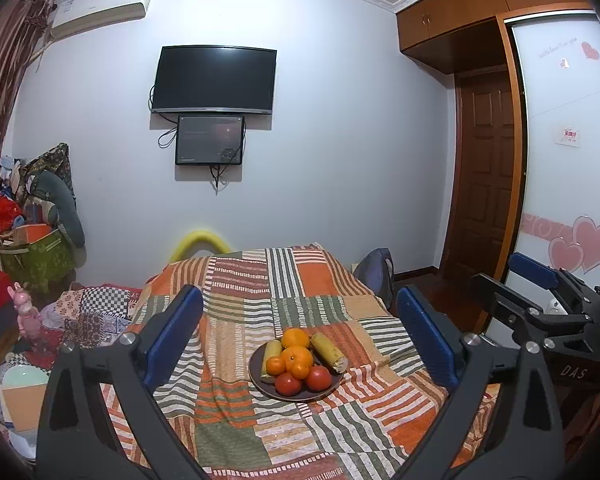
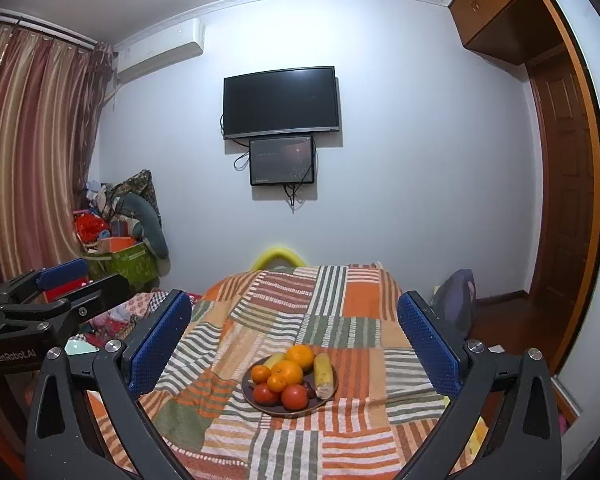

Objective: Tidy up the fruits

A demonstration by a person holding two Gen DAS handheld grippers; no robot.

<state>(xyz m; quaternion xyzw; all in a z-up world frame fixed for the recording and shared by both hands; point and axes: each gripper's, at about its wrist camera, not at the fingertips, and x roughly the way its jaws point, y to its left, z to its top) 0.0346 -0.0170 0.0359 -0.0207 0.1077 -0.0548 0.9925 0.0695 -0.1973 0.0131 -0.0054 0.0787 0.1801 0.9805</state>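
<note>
A dark round plate (image 1: 260, 380) (image 2: 249, 398) sits on a patchwork striped cloth. It holds several oranges (image 1: 297, 357) (image 2: 287, 372), two red tomatoes (image 1: 318, 378) (image 2: 295, 397) and two yellow corn cobs (image 1: 329, 347) (image 2: 325, 374). My left gripper (image 1: 300, 340) is open and empty, held back from the plate and above the cloth. My right gripper (image 2: 294, 344) is open and empty, also short of the plate. The right gripper shows at the right edge of the left wrist view (image 1: 540, 300); the left gripper shows at the left edge of the right wrist view (image 2: 52, 292).
The cloth-covered table (image 1: 240, 432) (image 2: 360, 440) stretches toward a white wall with a TV (image 1: 215, 79) (image 2: 281, 102). Clutter and bags (image 1: 40, 248) (image 2: 124, 240) lie at the left. A wardrobe and wooden door (image 1: 488, 168) (image 2: 564, 184) stand at the right.
</note>
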